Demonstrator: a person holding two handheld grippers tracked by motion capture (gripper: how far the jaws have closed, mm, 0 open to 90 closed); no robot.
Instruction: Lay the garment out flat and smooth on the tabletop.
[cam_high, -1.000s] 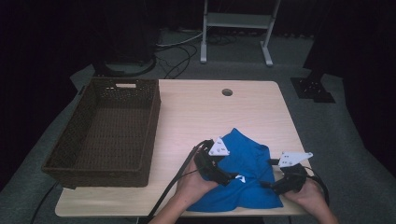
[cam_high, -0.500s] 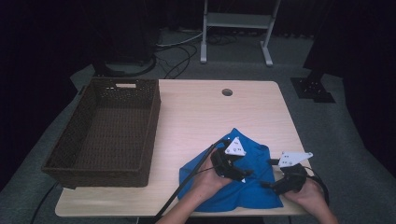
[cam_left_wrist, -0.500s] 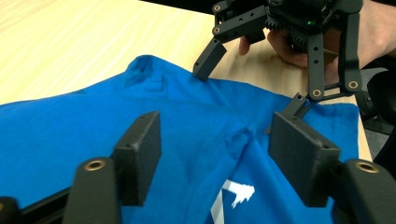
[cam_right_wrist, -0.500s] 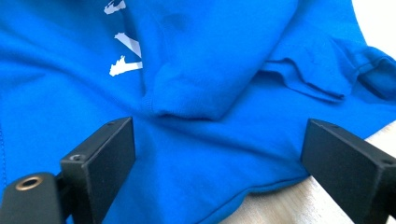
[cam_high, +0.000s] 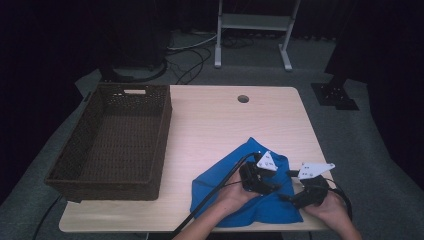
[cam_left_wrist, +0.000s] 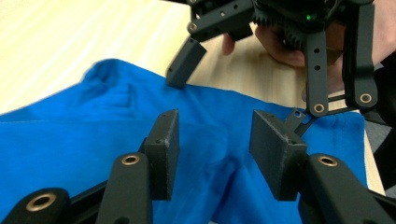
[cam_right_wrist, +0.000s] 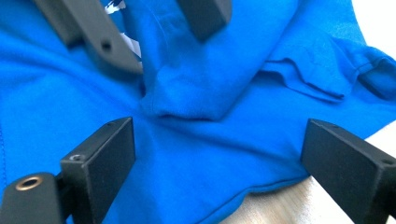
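A blue cloth lies crumpled at the front right of the table. My left gripper is low over its middle. In the left gripper view the left gripper has just been closing, and a raised fold of the blue cloth runs between the jaws, which still stand apart. My right gripper sits just to the right, facing the left one. Its jaws stand wide open over the cloth's edge; the left gripper straddles the fold just ahead of it.
A dark wicker basket stands along the table's left side. A round cable hole is near the far edge. A metal stand and cables are on the floor beyond. Bare wood lies behind the cloth.
My left gripper has slid right across the cloth toward the right gripper, and its jaws have narrowed. The right gripper has stayed put.
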